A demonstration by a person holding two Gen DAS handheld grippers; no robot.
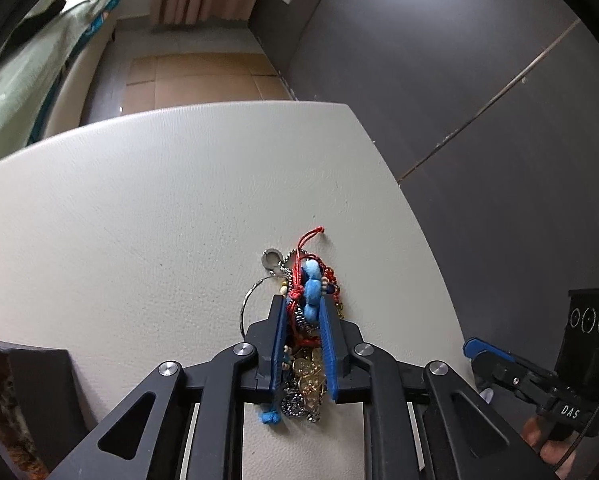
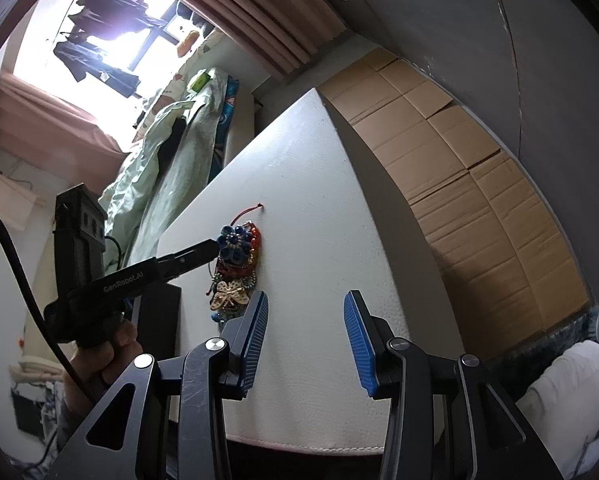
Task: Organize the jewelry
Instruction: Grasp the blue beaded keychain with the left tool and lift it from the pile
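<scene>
Jewelry heap pinched on white table, near its right edge.
Left gripper narrowed hard, ribbed blue pads squeezing the tangle: gold filigree discs nearest, then blue pom-poms, red knotted cord, red beads, a thin silver hoop spilling out left. Right gripper held half wide over bare pebbled leatherette, nothing between its pads, just beside the pile. Further back, flattened brown cardboard, pleated pink curtain.

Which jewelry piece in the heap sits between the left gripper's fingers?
The blue fabric flower piece, sitting atop the jewelry pile between the left gripper fingers. The gold dragonfly brooch lies nearer the wrist.
</scene>
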